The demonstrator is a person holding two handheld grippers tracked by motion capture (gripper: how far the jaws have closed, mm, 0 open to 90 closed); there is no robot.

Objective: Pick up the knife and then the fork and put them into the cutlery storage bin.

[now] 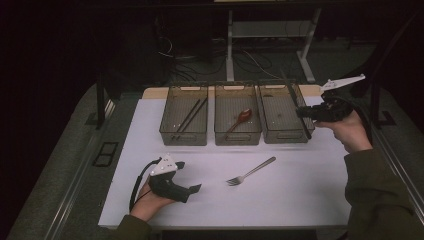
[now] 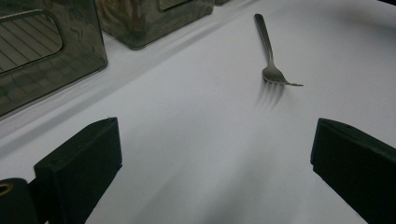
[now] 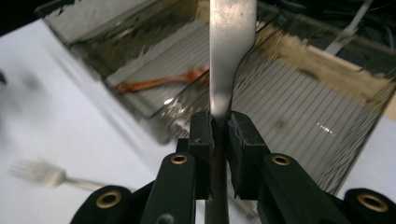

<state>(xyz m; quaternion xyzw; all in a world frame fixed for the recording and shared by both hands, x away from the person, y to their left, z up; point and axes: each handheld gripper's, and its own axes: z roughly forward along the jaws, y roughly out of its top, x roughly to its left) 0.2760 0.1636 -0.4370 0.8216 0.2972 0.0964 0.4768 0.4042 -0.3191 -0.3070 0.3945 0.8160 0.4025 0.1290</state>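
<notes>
While clamped in the right tongs (image 3: 218,135), flat steel knife (image 3: 229,60) above ribbed smoky bin (image 1: 284,120); red spoon (image 1: 242,117) next bin; left tongs (image 2: 215,163) wide.

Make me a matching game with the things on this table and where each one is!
Things:
1. fork
2. red spoon
3. chopsticks
4. knife

Places:
A. in the left bin
B. clamped between the jaws of the right gripper
C. lying on the white table, outside the bins
D. in the middle bin

Pairs: 1-C, 2-D, 3-A, 4-B
</notes>
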